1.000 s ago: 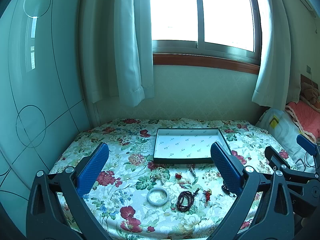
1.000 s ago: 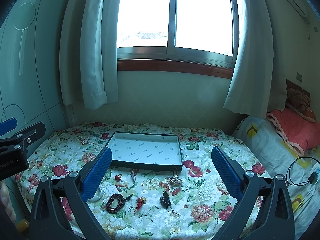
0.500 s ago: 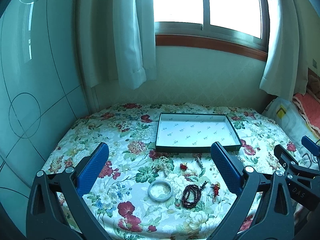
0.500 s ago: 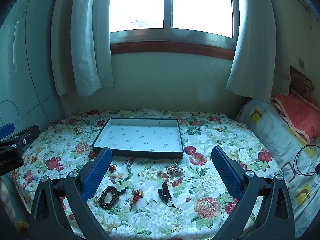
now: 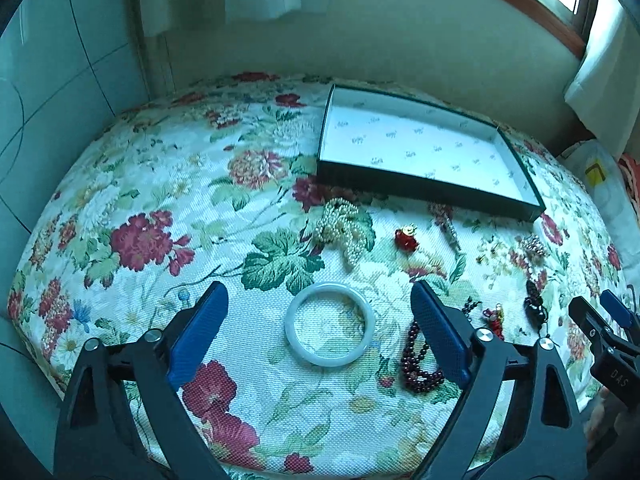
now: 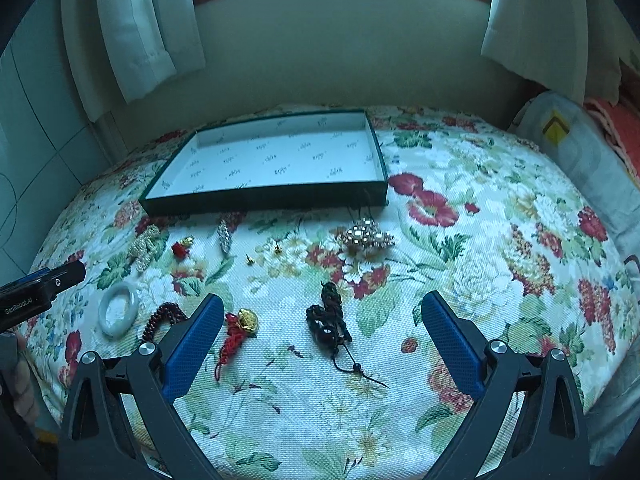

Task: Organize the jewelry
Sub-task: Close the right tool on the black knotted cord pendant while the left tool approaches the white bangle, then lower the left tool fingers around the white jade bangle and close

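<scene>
An empty dark-rimmed tray (image 5: 424, 190) (image 6: 264, 200) lies at the back of a floral tablecloth. In front of it lie a pale jade bangle (image 5: 330, 324) (image 6: 119, 310), a pearl strand (image 5: 344, 226), a red charm (image 5: 406, 238), dark red beads (image 5: 418, 364), a red knot with a gold piece (image 6: 240, 330), a black cord pendant (image 6: 330, 318) and a gold bead cluster (image 6: 366, 236). My left gripper (image 5: 320, 334) is open, low over the bangle. My right gripper (image 6: 320, 346) is open and empty above the black pendant.
The floral cloth (image 6: 500, 240) covers a raised surface against a wall under a window with white curtains (image 6: 136, 28). A pillow (image 6: 572, 148) lies at the right. Two small gold studs (image 6: 264, 254) and a silver piece (image 6: 224, 236) lie before the tray.
Both grippers have tilted down and moved closer to the cloth. The left now frames the bangle, the right the black pendant. Both stay open.
</scene>
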`<state>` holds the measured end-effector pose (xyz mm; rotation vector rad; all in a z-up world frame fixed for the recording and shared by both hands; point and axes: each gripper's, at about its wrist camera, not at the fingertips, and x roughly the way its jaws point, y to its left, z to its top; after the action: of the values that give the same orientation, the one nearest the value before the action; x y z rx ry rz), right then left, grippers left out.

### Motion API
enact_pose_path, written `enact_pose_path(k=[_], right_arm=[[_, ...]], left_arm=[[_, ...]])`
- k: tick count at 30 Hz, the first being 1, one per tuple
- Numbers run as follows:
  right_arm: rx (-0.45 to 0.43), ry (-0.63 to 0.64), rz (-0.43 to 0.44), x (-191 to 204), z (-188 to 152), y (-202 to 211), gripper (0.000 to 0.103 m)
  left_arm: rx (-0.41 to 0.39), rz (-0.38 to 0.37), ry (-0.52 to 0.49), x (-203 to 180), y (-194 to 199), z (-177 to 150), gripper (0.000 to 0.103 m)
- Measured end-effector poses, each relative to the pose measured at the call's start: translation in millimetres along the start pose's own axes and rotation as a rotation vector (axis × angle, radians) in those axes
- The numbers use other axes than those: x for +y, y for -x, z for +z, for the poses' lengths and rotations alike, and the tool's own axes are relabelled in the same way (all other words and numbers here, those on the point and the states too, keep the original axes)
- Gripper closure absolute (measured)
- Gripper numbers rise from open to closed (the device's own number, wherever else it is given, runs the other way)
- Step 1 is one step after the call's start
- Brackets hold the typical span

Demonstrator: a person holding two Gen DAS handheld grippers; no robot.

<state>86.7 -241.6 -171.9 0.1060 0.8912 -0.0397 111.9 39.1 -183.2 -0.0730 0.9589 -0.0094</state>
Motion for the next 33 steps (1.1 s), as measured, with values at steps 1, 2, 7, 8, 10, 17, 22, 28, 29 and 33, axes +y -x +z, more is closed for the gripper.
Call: enact_pose_path(k=[1, 2, 7, 8, 10, 17, 22, 28, 29, 33], right_arm=[[0.014, 0.001, 0.001, -1, -1, -7, 0.005], [0.026, 0.002, 0.0, -1, -3, -12, 0.005], [0.085, 0.015, 0.002, 0, -5, -36, 0.044], [0.102, 0.014, 0.004, 0, -6, -40, 0.048], [0.119, 0.016, 0.012, 0, -8, -45, 0.048], [0.165, 0.02, 0.017, -1, -13, -61, 0.048], [0.162, 0.036, 0.004, 0, -14, -61, 0.049], [0.156, 0.052, -0.007, -2, -15, -60, 0.068], [0.155, 0.051, -0.007, -2, -16, -60, 0.074], [0.156, 0.05, 0.003, -1, -16, -60, 0.085]], left_arm=[[0.016, -0.003, 0.0, 1, -6, -1, 0.018], [0.031, -0.008, 0.0, 2, -12, -2, 0.019], [0.073, 0.001, -0.006, 2, -29, -6, 0.019], [0.078, 0.003, -0.008, 2, -31, -7, 0.019], [0.087, 0.008, -0.012, 2, -34, -8, 0.019], [0.114, 0.023, -0.027, -1, -44, -11, 0.019], [0.124, 0.03, -0.029, -1, -49, -13, 0.019], [0.132, 0.03, -0.036, -2, -52, -15, 0.019], [0.132, 0.03, -0.039, -3, -52, -16, 0.019], [0.134, 0.027, -0.048, -5, -50, -18, 0.019]])
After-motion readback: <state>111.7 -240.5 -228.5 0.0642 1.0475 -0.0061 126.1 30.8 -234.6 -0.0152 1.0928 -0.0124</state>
